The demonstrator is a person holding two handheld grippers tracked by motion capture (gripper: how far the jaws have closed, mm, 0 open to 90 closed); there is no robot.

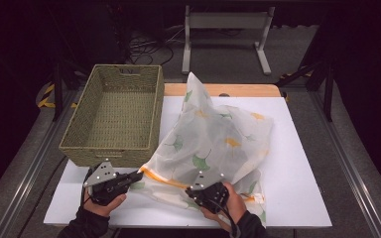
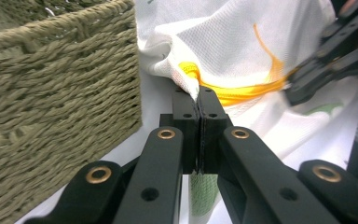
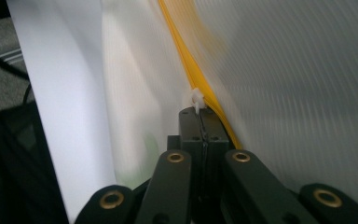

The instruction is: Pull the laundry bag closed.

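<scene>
From the high view, a white mesh bag (image 1: 213, 136) printed with green and yellow leaves lies on the white table (image 1: 297, 148), puffed up and peaked toward the far side. Its left edge lies just beside a woven basket (image 1: 114, 114) that stands on the table's left part. The left hand-held gripper (image 1: 138, 174) meets the bag's near left corner at the orange trim (image 1: 163, 178); the right hand-held gripper (image 1: 194, 192) sits at the bag's near edge, farther right.

In the left gripper view, the left hand-held gripper (image 2: 199, 95) has its jaws pressed together, pinching a corner of the bag (image 2: 223, 42) where the orange trim (image 2: 242, 93) begins, with the basket (image 2: 60, 93) close on the left.

In the right gripper view, the right hand-held gripper (image 3: 199, 111) is clamped on a small white tab (image 3: 196, 99) at the orange trim (image 3: 186, 56), the mesh (image 3: 298, 84) blurred around it.
</scene>
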